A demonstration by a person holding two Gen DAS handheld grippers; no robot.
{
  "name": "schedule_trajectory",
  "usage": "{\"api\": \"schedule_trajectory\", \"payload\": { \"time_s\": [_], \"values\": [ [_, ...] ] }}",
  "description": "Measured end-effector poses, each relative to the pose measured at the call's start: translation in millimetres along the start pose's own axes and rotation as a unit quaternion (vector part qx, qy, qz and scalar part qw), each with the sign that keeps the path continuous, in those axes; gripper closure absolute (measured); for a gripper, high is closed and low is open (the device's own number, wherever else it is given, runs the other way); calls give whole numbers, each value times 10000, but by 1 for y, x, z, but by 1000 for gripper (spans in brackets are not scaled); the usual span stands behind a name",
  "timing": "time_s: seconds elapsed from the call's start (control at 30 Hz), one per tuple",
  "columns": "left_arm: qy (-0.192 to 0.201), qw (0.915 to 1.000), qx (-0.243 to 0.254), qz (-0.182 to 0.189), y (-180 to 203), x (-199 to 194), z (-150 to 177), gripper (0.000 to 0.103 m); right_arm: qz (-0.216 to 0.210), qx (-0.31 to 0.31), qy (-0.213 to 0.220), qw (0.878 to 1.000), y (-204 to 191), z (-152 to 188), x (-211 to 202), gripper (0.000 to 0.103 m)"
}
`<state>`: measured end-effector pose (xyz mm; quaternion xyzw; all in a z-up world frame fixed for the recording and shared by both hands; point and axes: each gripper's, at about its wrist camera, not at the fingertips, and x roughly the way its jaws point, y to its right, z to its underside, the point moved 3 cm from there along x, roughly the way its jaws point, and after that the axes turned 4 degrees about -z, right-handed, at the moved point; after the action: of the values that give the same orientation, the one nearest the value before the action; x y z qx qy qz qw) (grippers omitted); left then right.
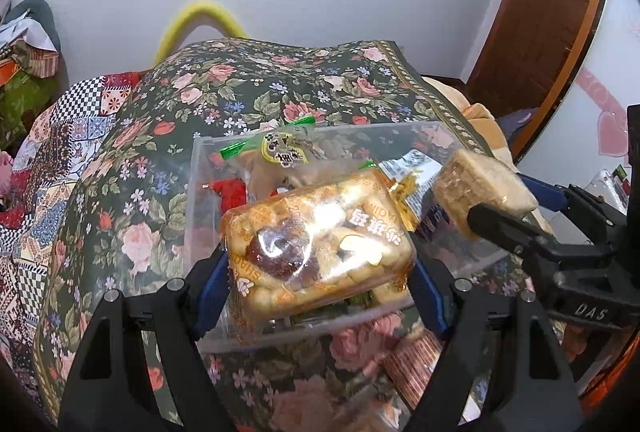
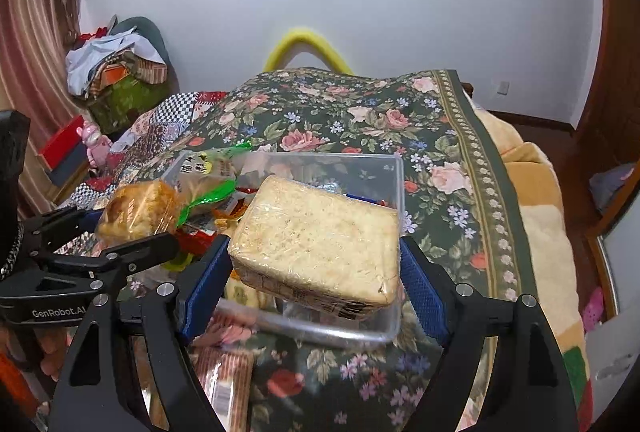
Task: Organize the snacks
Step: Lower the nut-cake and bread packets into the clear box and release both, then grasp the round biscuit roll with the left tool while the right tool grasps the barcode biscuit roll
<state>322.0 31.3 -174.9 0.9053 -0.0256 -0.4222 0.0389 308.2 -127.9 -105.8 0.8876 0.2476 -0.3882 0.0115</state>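
Note:
My left gripper is shut on an orange-wrapped nut pastry pack and holds it over the near part of a clear plastic box. My right gripper is shut on a pale wrapped rice cake block above the same box. The box holds several snacks, among them a green-edged bread bag and a red packet. The right gripper with its block shows at the right of the left wrist view. The left gripper's pack shows at the left of the right wrist view.
The box sits on a floral bedspread. A striped snack pack lies on the bed in front of the box. A patchwork quilt and cluttered bags lie to the left. A wooden door is at the right.

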Motion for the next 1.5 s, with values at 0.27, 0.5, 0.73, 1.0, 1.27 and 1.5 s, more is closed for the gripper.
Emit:
{"api": "schedule_trajectory", "payload": {
  "time_s": [0.27,0.5,0.73,1.0,1.27,1.5],
  "values": [
    [-192,9998,-12,-38,-4,17,1,24,-48,19,-193,9998,2,1,20,23],
    [-273,9994,117,-192,-1,17,6,23,-20,-102,-412,9991,0,7,26,22],
    [-153,9998,80,-137,0,-6,7,22,25,-153,-427,9990,-2,10,10,21],
    [58,9999,57,-119,-1,-52,16,20,-50,-84,-279,9996,-6,14,-26,19],
    [-162,9997,140,-140,-1,-70,56,20,-175,-231,-547,9981,-23,45,-32,19],
    [-501,9985,197,-121,0,-66,97,20,-384,-287,-1069,9931,-43,79,-9,19]
  ]
}}
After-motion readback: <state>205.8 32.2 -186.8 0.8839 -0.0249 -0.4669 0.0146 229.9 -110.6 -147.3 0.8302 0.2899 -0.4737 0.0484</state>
